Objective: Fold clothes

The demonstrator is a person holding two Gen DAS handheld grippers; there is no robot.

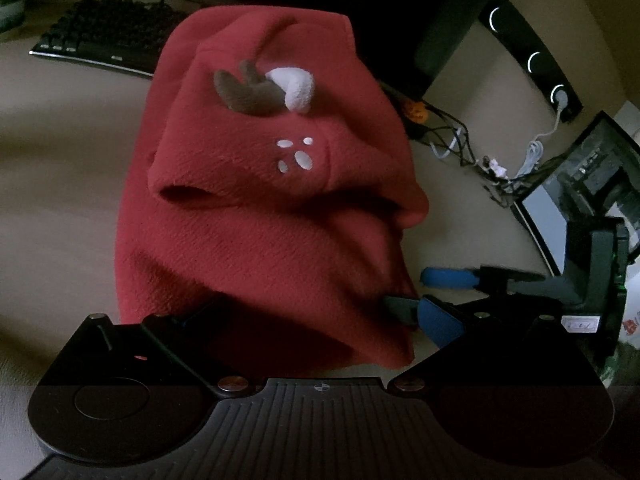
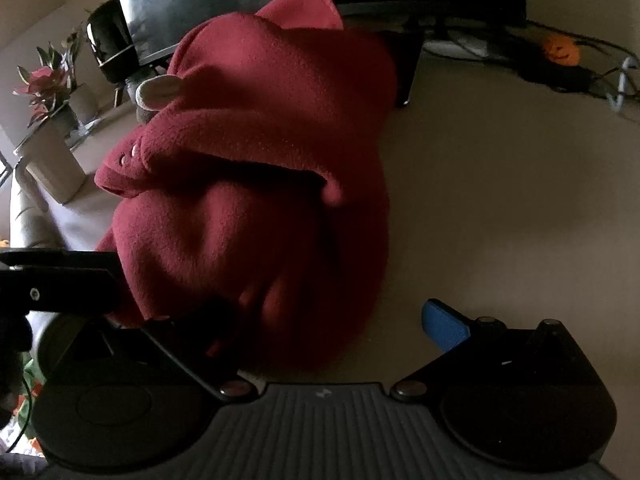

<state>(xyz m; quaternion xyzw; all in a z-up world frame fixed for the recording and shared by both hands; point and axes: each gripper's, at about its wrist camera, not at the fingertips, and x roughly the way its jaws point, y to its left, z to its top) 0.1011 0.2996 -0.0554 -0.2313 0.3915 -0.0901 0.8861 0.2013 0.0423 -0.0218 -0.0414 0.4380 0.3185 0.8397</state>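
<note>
A red fleece garment (image 1: 260, 220) with a hood, a brown antler and a white ear (image 1: 296, 88) lies bunched on the beige desk (image 1: 60, 184). It also shows in the right wrist view (image 2: 256, 184). My left gripper (image 1: 320, 320) is open, its jaws spread around the garment's near edge; its left finger is hidden under the cloth and its blue right pad (image 1: 438, 324) shows beside the cloth. My right gripper (image 2: 320, 320) is open at the garment's near edge; its blue right pad (image 2: 446, 326) stands clear on the desk. The right gripper's fingers (image 1: 448, 278) appear in the left wrist view too.
A black keyboard (image 1: 104, 36) lies at the back left. A dark monitor stand (image 2: 404, 68), tangled cables (image 1: 460, 140), an orange pumpkin figure (image 2: 560, 50) and a black speaker bar (image 1: 532, 56) stand behind the garment. A potted plant (image 2: 44, 84) stands far left.
</note>
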